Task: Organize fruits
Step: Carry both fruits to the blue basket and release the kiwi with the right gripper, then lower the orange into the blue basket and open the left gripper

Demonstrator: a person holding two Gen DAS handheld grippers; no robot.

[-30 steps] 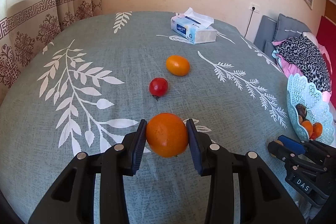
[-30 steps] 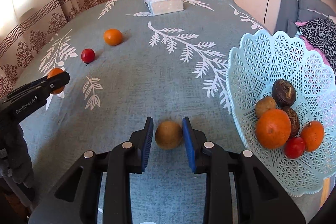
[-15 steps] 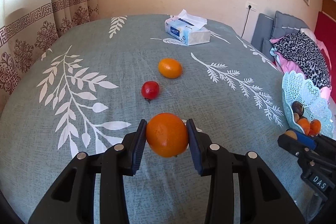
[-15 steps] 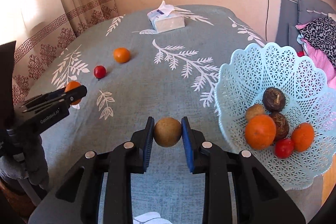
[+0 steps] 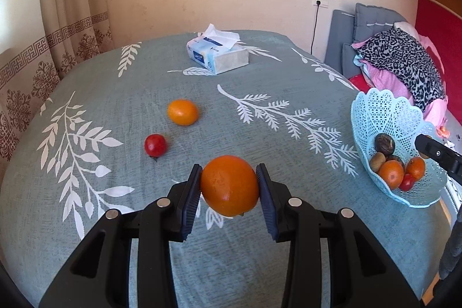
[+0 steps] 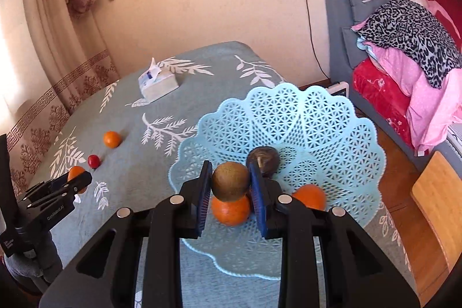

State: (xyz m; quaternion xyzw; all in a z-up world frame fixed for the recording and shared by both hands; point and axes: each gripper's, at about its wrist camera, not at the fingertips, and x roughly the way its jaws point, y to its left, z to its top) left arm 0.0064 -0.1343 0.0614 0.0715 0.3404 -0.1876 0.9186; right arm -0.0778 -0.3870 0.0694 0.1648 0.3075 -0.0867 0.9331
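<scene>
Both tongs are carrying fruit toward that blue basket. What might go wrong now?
The brown fruit in the right tongs hangs over fruit already in the basket; dropped, it may bounce out. The orange in the left tongs is pinched only at its sides and could slip.

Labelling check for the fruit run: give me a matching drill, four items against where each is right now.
Items:
1. large round orange
2. round brown fruit
3. small red tomato
4. white-and-blue tissue box

Places:
A. far end of the table's grey-green leaf-print cloth
B. gripped in the right claw, above the pale blue lattice plastic basket
C. lying on the cloth beside the smaller orange citrus
D. gripped in the left claw, above the cloth

Pairs: 1-D, 2-B, 3-C, 4-A
</scene>
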